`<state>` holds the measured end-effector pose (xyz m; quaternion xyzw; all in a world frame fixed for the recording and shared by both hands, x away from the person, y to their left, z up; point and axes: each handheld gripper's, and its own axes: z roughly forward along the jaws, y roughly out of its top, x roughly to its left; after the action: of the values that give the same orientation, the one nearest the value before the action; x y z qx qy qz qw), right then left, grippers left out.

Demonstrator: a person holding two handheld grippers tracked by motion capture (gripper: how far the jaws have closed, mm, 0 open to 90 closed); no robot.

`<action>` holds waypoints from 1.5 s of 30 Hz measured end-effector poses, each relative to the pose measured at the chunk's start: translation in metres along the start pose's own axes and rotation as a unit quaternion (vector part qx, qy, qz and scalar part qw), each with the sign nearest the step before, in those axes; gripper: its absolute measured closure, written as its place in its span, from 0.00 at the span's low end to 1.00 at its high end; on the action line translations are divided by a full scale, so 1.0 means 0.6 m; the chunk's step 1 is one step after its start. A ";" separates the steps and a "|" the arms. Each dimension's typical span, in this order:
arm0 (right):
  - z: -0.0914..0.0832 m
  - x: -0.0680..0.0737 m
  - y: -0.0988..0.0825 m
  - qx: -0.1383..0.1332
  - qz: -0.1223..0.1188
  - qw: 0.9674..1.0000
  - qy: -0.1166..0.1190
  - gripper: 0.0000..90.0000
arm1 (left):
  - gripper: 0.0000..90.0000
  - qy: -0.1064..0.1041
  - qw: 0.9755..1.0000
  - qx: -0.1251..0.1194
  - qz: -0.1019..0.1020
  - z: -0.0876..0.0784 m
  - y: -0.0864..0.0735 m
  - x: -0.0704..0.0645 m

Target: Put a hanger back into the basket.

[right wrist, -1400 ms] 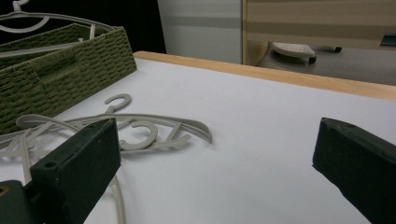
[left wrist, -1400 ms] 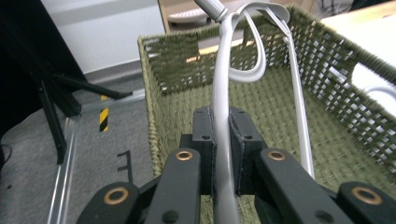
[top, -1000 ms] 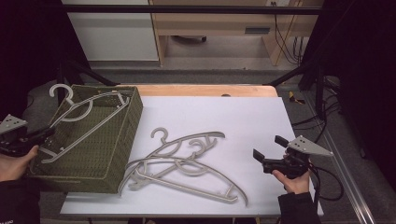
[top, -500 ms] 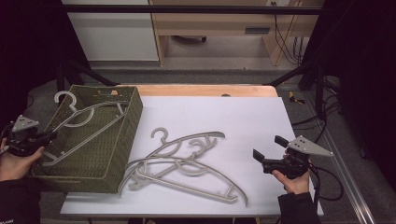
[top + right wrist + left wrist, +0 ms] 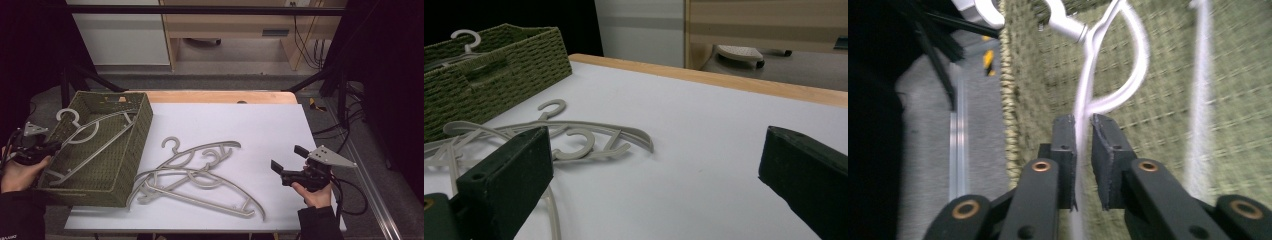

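Note:
A pale grey hanger (image 5: 95, 131) lies slantwise in the green woven basket (image 5: 145, 120) at the table's left, its hook over the far left rim. My left gripper (image 5: 50, 147) is shut on that hanger's lower arm at the basket's left side. In the left gripper view the pads pinch the thin white arm (image 5: 1084, 100) above the basket's weave (image 5: 1168, 100). My right gripper (image 5: 286, 157) rests low at the near right of the white table, open, with nothing between its jaws. A pile of grey hangers (image 5: 200, 172) lies to its left.
The right gripper view looks across the white tabletop (image 5: 704, 130) to the tangled hangers (image 5: 589, 142) and the basket (image 5: 499, 75) beyond. A wooden strip (image 5: 220, 96) runs along the table's far edge. Black frame bars stand at both sides.
The hanger in the basket has slid a little toward the near side, hook included, with my left gripper still on it. The right gripper has not moved.

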<state>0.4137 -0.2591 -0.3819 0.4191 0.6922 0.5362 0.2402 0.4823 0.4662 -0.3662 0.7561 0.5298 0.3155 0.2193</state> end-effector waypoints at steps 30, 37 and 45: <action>-0.006 0.000 0.003 -0.005 0.000 1.000 0.002 0.01 | 0.26 -0.193 0.960 -0.204 -0.007 -0.087 0.056 -0.162; -0.007 0.000 0.004 -0.006 0.000 1.000 0.004 0.01 | 0.17 -0.231 0.944 -0.236 0.020 -0.101 0.069 -0.230; -0.006 0.001 0.003 -0.003 0.001 1.000 0.005 0.01 | 0.12 -0.269 0.932 -0.239 0.048 -0.100 0.081 -0.299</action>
<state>0.4111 -0.2604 -0.3790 0.4163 0.6917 0.5404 0.2372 0.4290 0.2807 -0.3358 0.7626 0.3230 0.2275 0.5122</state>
